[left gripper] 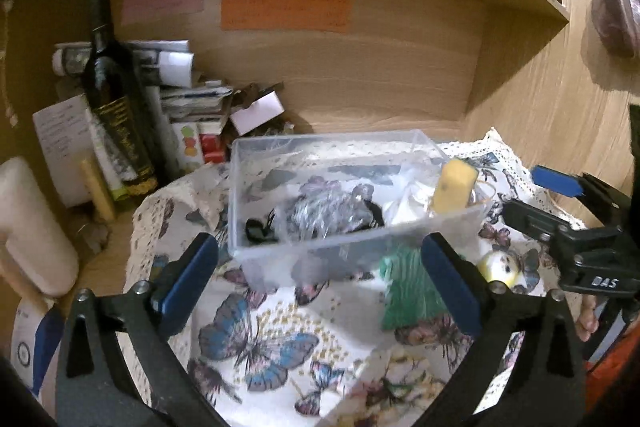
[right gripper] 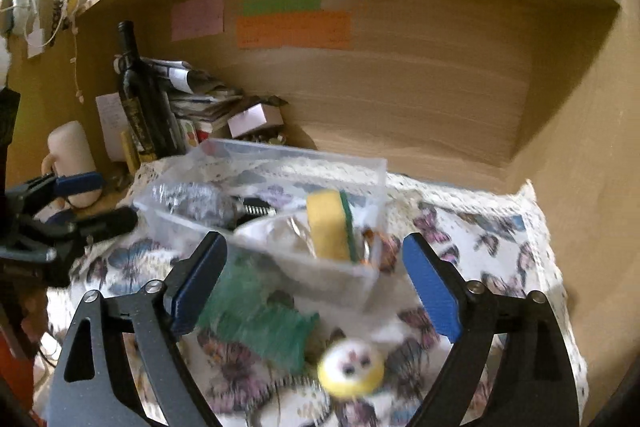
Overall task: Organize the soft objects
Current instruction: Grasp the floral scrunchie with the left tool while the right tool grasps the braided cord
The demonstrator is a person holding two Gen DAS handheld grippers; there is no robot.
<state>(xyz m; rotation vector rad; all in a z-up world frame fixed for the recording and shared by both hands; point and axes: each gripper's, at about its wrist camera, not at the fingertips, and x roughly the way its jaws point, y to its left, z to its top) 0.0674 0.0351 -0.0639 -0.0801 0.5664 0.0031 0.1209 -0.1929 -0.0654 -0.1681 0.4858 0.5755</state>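
Observation:
A clear plastic box (left gripper: 360, 247) (right gripper: 344, 277) stands on a butterfly-print cloth (left gripper: 260, 339) (right gripper: 480, 251). In it are a yellow sponge (left gripper: 454, 187) (right gripper: 330, 225) standing on end, a silver scrubber (left gripper: 324, 211) (right gripper: 192, 201) and a black item (left gripper: 258, 229). A green knitted cloth (left gripper: 404, 291) (right gripper: 260, 323) and a small yellow-white round toy (left gripper: 498, 265) (right gripper: 352, 367) lie in front of the box. My left gripper (left gripper: 320, 283) is open and empty before the box. My right gripper (right gripper: 316, 283) is open and empty above the toy and green cloth; it also shows in the left wrist view (left gripper: 560, 203).
A dark wine bottle (left gripper: 112, 95) (right gripper: 140, 95), stacked papers and small boxes (left gripper: 192, 95) (right gripper: 208, 99) and a white mug (right gripper: 72, 155) crowd the back left of the wooden shelf alcove. Coloured notes (left gripper: 286, 11) stick on the back wall. The alcove side wall (right gripper: 580, 147) rises at right.

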